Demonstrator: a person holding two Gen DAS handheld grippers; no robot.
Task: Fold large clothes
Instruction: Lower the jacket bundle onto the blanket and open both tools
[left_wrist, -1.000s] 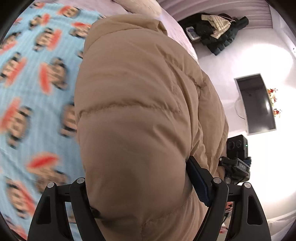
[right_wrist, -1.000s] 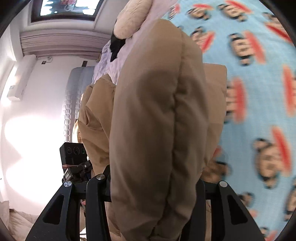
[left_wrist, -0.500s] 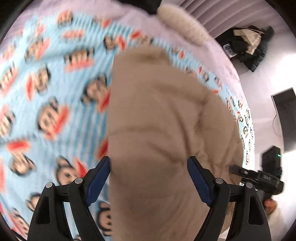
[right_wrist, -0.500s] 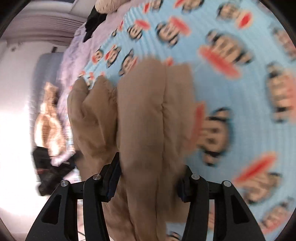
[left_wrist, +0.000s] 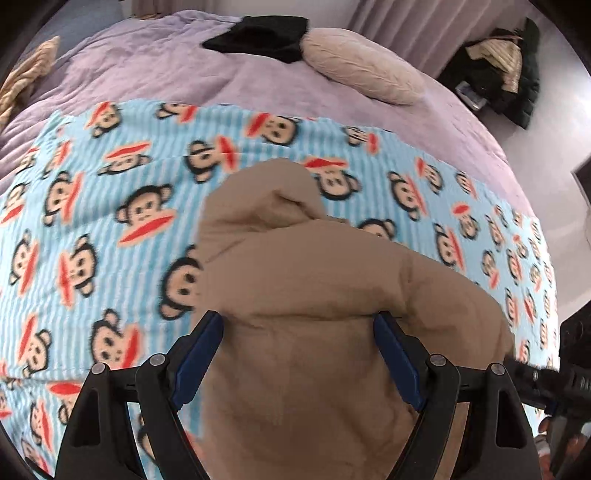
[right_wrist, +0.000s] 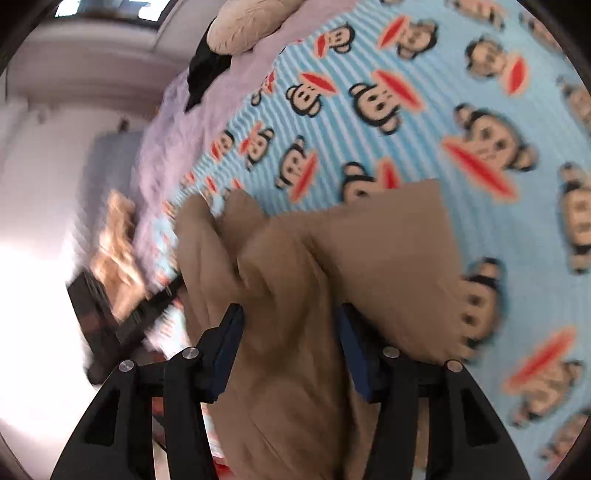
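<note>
- A tan padded jacket (left_wrist: 314, 332) hangs bunched over the monkey-print blanket (left_wrist: 92, 229) on a bed, carried between two hand-held grippers.
- The left gripper (left_wrist: 299, 328) stands spread wide, a thick roll of the jacket filling the gap; its blue pads (left_wrist: 201, 347) meet the fabric on both sides, and it appears to be gripping that bulk.
- The right gripper (right_wrist: 290, 328) is about half spread and pinches a narrower fold of the jacket (right_wrist: 295, 295); its jaws have just been opening, with the fabric between them.
- Judging by the crumpled shape, folding has barely begun: the jacket is not yet laid flat, and no neat fold shows.
- Left to do, likely: spread it on the blanket, tuck sleeves, fold the body.
- A pillow (left_wrist: 362, 70) and dark clothes (left_wrist: 262, 37) lie well apart on the purple cover (left_wrist: 147, 74).
</note>
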